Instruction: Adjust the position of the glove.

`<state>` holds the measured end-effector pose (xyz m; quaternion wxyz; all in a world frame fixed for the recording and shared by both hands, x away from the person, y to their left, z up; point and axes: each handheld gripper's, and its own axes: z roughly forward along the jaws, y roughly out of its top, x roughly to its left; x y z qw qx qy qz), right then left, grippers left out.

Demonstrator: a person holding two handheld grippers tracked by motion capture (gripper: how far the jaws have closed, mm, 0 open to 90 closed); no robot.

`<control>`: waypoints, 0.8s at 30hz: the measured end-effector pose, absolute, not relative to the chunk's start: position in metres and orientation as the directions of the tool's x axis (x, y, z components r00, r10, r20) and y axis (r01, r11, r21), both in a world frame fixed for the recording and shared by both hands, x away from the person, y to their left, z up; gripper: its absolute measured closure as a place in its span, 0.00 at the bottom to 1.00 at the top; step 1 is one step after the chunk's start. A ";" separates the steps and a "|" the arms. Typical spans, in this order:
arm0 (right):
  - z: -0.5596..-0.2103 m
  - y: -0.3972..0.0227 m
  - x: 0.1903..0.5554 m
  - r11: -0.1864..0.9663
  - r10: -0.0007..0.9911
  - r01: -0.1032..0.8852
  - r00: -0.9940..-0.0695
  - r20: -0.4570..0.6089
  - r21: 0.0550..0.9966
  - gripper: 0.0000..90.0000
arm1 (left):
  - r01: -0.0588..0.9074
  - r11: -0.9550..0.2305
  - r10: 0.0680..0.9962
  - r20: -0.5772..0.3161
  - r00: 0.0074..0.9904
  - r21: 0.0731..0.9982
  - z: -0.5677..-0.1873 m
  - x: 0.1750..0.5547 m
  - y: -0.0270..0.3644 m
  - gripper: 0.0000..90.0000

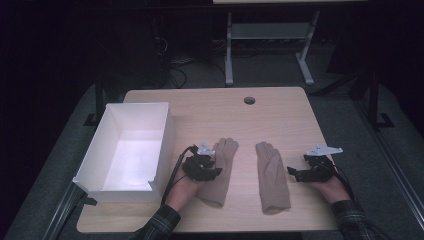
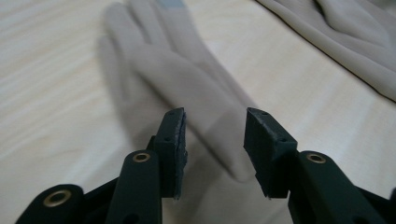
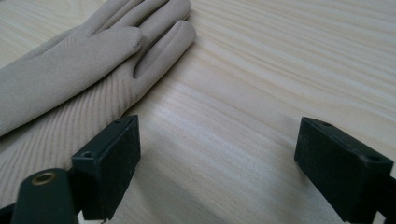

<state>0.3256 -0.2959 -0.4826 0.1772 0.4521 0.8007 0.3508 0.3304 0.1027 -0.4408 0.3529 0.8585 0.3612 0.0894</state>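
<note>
One glove [image 2: 187, 88] between left tool [image 2: 215, 144] jaws

Table [image 1: 280, 107]: light wood, with a small round hole [image 1: 249, 100] near the far edge
White box [image 1: 131, 150]: open on top; sits on the left side of the table
Left glove [image 1: 221, 172]: tan; lies flat near the middle, fingers pointing away
Right glove [image 1: 273, 177]: tan; lies flat just beside it, not touching
</note>
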 end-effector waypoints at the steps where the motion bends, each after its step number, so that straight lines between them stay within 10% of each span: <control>1: -0.483 -0.296 0.326 0.345 0.848 0.600 -0.528 0.034 0.722 0.15 | 0.558 -0.477 0.703 -0.087 0.706 0.679 -0.442 0.336 0.108 0.63; 24: -0.483 -0.296 0.326 0.348 0.847 0.597 -0.531 0.031 0.723 0.15 | 0.608 -0.433 0.767 -0.083 0.636 0.666 -0.461 0.370 0.115 0.70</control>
